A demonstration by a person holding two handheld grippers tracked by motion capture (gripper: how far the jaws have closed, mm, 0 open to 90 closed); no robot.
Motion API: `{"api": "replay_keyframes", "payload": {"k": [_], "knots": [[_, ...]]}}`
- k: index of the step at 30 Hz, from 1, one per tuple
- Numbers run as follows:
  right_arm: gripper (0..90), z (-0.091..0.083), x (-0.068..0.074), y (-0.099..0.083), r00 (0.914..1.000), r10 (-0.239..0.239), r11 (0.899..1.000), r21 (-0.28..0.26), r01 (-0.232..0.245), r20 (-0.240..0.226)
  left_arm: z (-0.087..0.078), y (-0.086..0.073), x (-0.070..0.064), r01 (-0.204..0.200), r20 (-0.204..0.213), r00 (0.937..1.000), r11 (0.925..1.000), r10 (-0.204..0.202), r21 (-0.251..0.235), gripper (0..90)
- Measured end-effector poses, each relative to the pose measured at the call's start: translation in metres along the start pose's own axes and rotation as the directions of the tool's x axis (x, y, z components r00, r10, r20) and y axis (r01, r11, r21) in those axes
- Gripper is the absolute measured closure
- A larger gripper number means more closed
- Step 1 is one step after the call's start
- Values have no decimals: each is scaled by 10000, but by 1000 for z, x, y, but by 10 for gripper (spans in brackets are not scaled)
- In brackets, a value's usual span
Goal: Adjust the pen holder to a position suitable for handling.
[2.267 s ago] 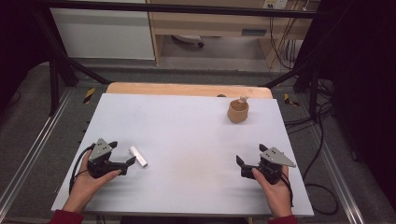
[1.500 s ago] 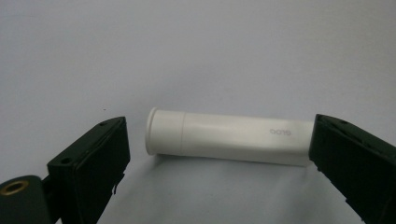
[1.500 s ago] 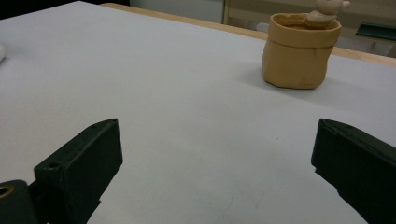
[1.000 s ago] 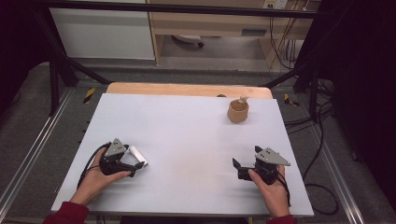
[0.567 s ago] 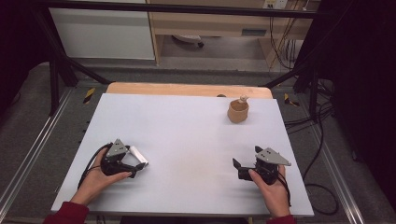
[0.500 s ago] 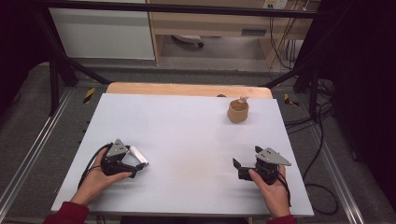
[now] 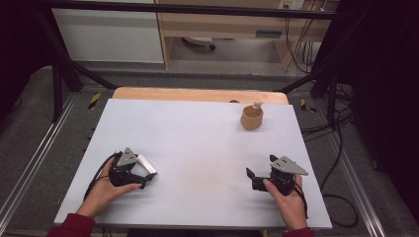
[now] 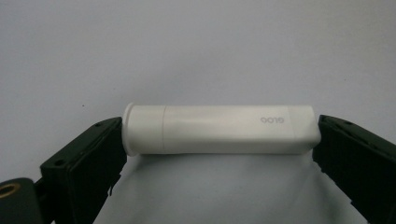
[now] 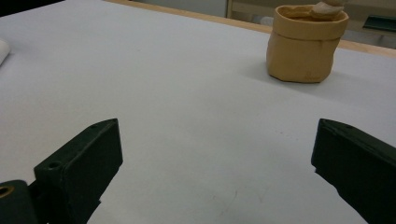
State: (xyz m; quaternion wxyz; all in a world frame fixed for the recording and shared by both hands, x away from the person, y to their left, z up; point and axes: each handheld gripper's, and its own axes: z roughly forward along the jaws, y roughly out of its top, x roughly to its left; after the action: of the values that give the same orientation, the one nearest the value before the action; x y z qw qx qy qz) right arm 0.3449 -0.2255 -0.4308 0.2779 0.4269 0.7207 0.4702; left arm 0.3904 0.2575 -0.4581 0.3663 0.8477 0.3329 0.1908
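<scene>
Left gripper (image 8: 219, 154): jaws apart, bracketing white tube (image 8: 219, 128) lengthwise, ends touching or nearly so; not yet clamped or lifted. Right gripper (image 9: 215, 168): jaws apart, idle on table (image 7: 197, 128). Beyond it: tan pot (image 9: 306, 44). Judged early; pickup remained.

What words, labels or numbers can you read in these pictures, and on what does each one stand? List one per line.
"GLOO", small grey letters seen upside down, on the white tube lying between the left gripper jaws.
A small mark low on the tan pot: too small to read.
A label on the shelf behind the table: too blurred to read.
</scene>
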Motion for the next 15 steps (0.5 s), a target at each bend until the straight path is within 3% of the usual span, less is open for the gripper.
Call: {"api": "replay_keyframes", "payload": {"k": [6,15], "knots": [[25,0,0,0,10000,3,10000,4,-3,-12,3,2,-2,-106,-139,9998,9995,110,310,26],[25,0,0,0,10000,4,10000,26,-4,-27,7,4,-3,-73,-261,9996,9992,83,384,18]]}}
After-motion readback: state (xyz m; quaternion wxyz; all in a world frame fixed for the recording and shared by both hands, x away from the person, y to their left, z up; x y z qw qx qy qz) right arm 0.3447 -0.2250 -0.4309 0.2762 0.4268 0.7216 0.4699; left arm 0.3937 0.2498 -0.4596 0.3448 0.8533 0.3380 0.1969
